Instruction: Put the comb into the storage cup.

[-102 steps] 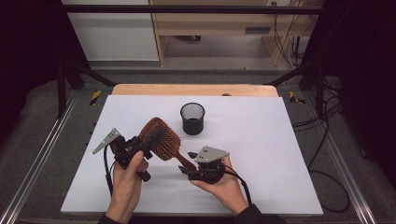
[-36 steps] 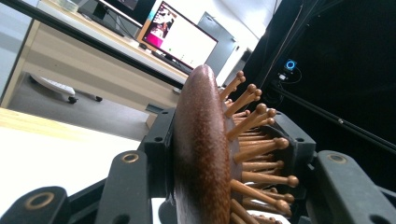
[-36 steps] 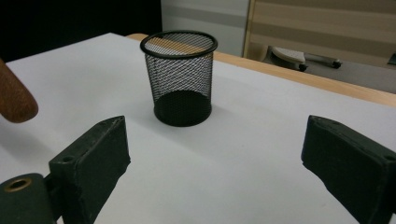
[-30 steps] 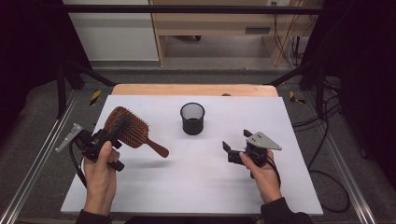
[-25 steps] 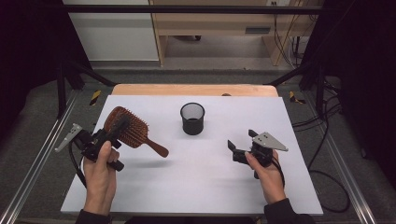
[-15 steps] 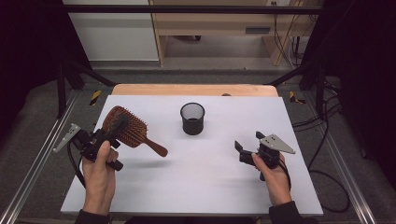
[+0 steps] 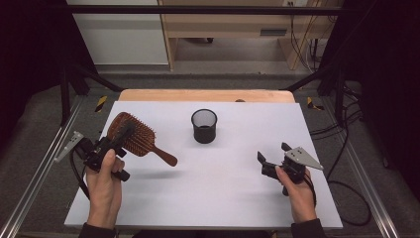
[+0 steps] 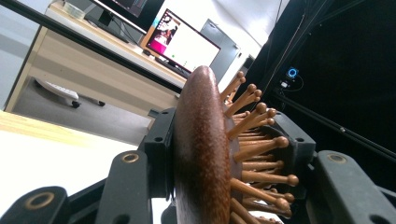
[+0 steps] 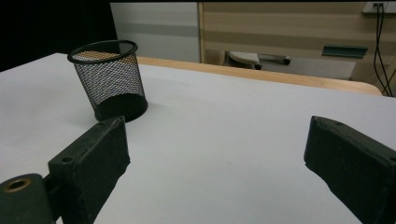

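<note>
Both left jaws — around hairbrush (image 7: 132, 139)

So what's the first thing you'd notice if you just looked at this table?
Probably the brown wooden hairbrush, held up off the white table at its left side, its head clamped in the left gripper. Next, the black mesh cup standing alone near the table's middle. At the right, the right gripper has open jaws and holds nothing.

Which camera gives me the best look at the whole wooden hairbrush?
The high view: the hairbrush shows whole, head clamped in the left gripper, handle pointing toward the table's middle. The left gripper view sees it edge-on, just the head's back and bristles between the jaws. The right gripper view faces the mesh cup.
</note>
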### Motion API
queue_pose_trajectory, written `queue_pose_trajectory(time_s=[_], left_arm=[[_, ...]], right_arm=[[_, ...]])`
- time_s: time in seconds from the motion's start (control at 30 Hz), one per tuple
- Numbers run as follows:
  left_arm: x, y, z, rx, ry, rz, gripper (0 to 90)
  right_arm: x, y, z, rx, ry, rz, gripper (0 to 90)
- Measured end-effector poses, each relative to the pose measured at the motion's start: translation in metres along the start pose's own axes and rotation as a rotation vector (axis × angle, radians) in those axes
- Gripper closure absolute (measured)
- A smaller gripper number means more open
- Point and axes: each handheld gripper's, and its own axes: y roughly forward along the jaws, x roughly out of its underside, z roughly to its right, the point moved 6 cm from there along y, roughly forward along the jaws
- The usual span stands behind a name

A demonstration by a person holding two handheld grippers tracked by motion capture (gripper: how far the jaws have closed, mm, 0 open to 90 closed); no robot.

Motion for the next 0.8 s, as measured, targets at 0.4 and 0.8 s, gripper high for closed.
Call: queue_pose_trajectory(time_s=[0.4, 0.8], left_arm=[[0.003, 0.004, 0.01, 0.017, 0.0, 0.001, 50.2], [-0.003, 0.022, 0.025, 0.065, 0.004, -0.019, 50.2]], right_arm=[[0.006, -0.001, 0.001, 0.009, -0.023, -0.021, 6.3], [0.011, 0.004, -0.006, 0.013, -0.047, -0.043, 6.2]])
